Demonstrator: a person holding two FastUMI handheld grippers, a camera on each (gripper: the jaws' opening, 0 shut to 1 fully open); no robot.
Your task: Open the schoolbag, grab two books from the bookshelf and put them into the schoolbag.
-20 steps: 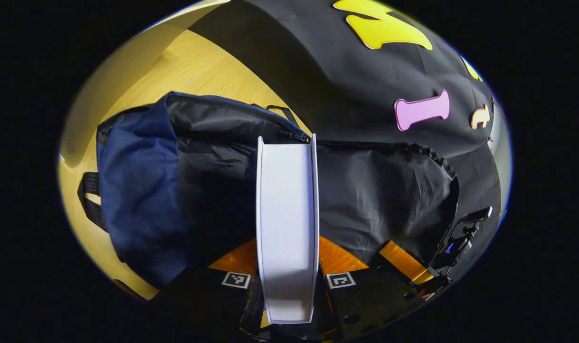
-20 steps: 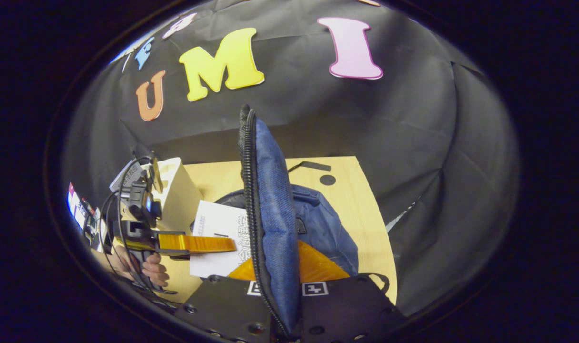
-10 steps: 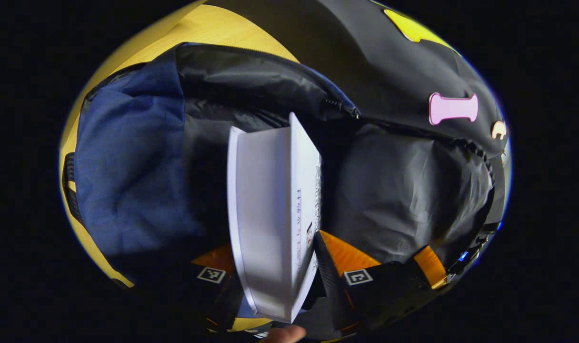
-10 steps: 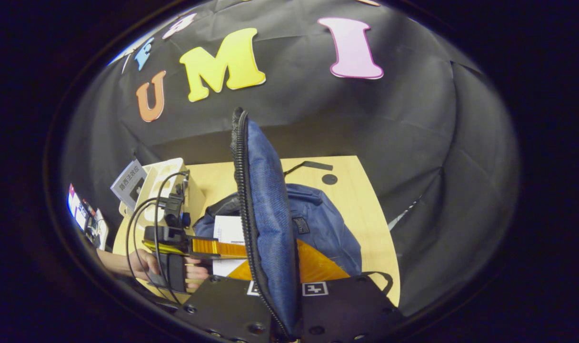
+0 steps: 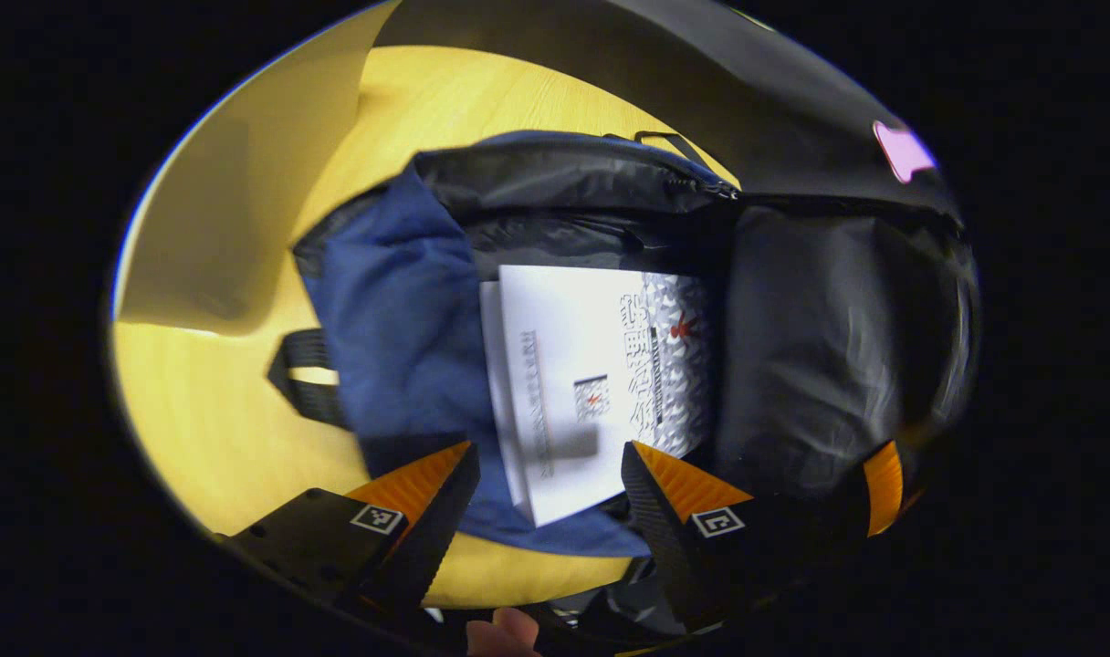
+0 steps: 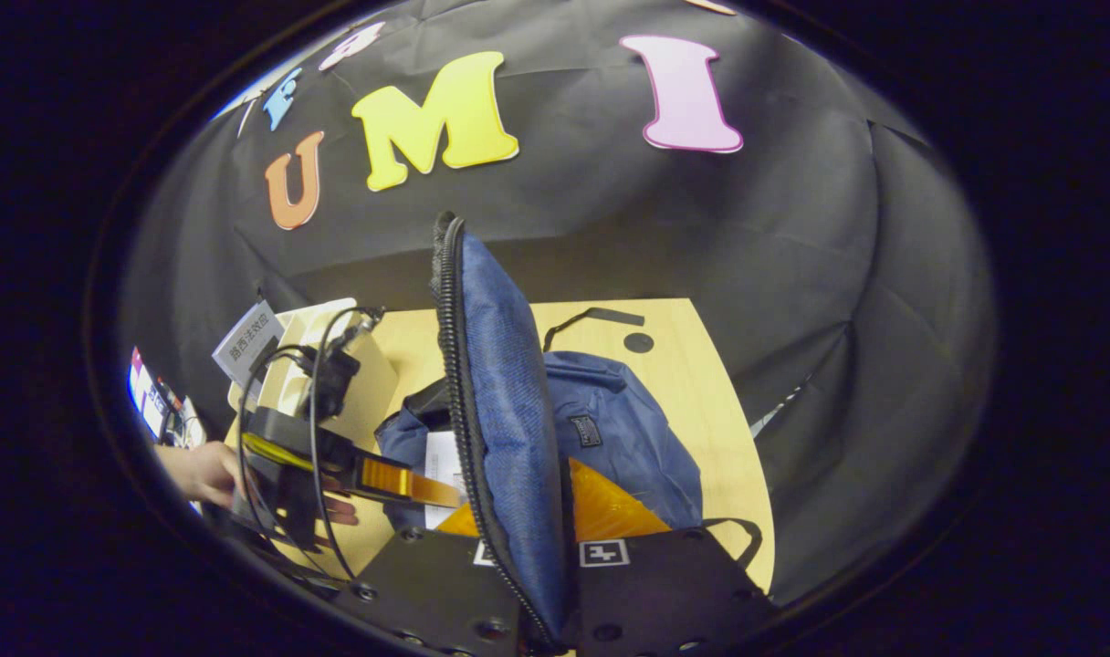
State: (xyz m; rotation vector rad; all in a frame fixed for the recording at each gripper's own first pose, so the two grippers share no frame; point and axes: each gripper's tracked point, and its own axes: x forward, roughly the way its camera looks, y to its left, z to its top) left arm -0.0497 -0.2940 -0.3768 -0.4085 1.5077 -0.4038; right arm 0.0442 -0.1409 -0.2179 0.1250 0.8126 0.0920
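A white book (image 5: pixel 601 383) lies inside the open schoolbag (image 5: pixel 400 310). The left gripper (image 5: pixel 546 484) has its jaws wide. The right gripper (image 6: pixel 528 538) clamps the bag's flap (image 6: pixel 500 401).

A light wooden counter (image 6: pixel 701 438) stands in front of a black cloth wall (image 6: pixel 792 237). On the counter near its far edge lies a small dark round mark (image 6: pixel 638 343). At the far left edge, a bright colourful item (image 6: pixel 158 401) is too small to identify.
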